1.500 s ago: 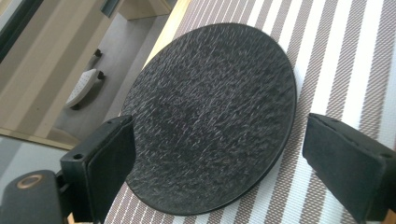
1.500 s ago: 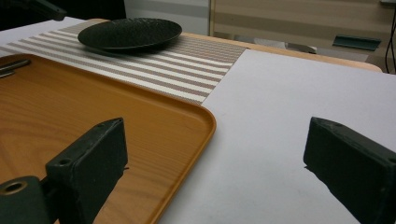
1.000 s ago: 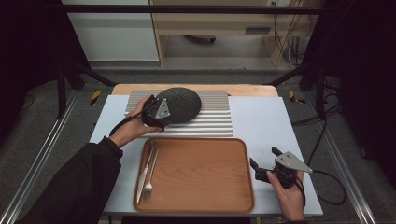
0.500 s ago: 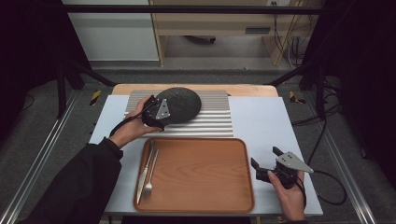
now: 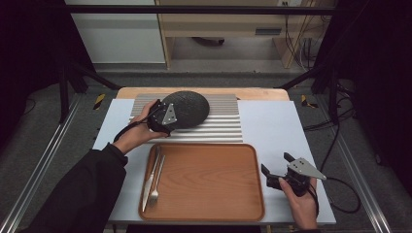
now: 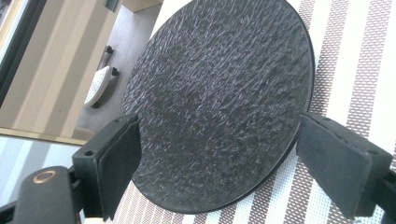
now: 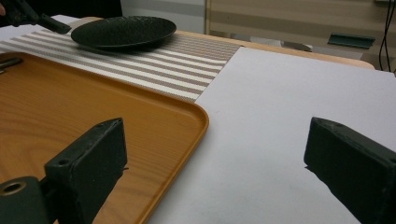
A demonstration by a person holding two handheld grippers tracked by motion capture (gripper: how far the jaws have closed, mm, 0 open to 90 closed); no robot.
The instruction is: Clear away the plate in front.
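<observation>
Plate between wide jaws, right gripper idle

Plate first: the black plate (image 5: 187,109) lies on the striped mat (image 5: 218,128) at the far side of the table, beyond the wooden tray (image 5: 209,182). In the high view the left gripper (image 5: 163,116) covers the plate's near-left edge, so the contact there cannot be made out from above. The left gripper view settles more: its jaws stand wide apart, one on either side of the plate's textured face (image 6: 219,93), and neither pad visibly presses on the rim (the right pad sits just beside the edge, with a sliver of mat showing between). The plate's top edge is cut off in that view.

The right gripper (image 5: 274,170) rests on the pale table cover (image 5: 272,126) just right of the tray, jaws spread wide with nothing between them. A knife and a fork (image 5: 154,177) lie along the tray's left side; in the right gripper view only their tips (image 7: 9,63) show at the left border.
</observation>
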